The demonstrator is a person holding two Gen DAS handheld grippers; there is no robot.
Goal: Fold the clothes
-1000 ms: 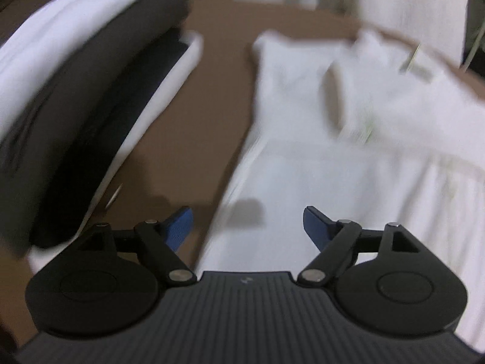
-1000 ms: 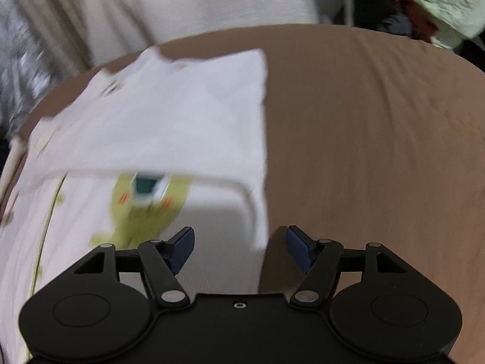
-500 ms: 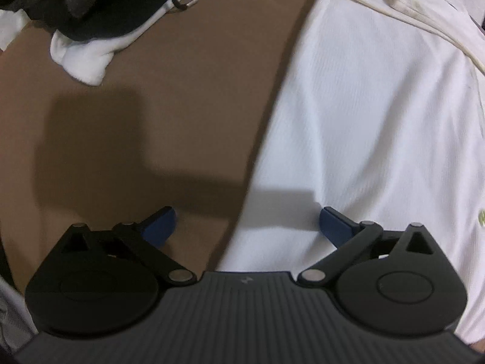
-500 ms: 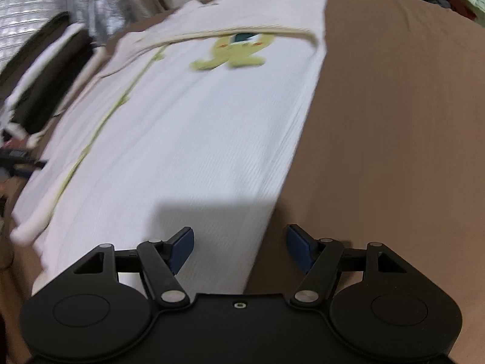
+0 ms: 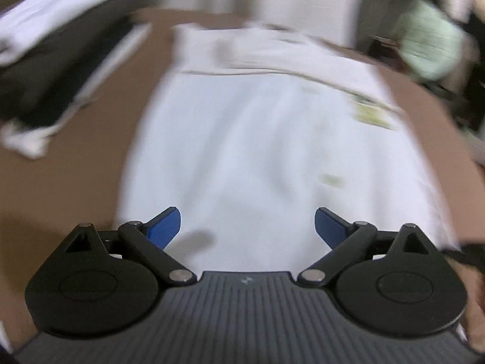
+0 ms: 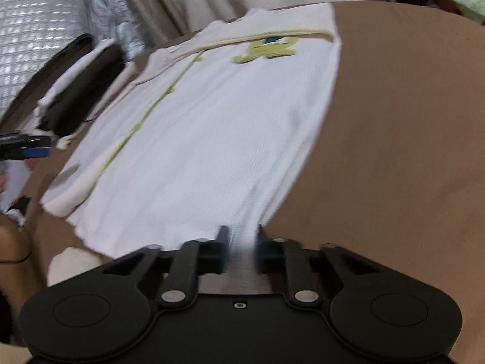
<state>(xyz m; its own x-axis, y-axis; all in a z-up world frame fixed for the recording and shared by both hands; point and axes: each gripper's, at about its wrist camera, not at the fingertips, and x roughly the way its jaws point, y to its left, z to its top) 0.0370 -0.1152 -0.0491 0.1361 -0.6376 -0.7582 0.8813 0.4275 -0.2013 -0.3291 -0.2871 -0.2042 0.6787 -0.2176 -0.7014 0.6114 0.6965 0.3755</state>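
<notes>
Both wrist views overlook the white garment closely.

Legible text, labels, brands, numbers, signs — none in either view.

- White ribbed-knit garment with yellow-green piping: a yellow-green appliqué patch sits near its collar, a figure rather than lettering; no characters can be made out on it.
- Dark grey ribbed housing of the left gripper: a tiny pale mark at its front edge — too small and blurred to read.
</notes>
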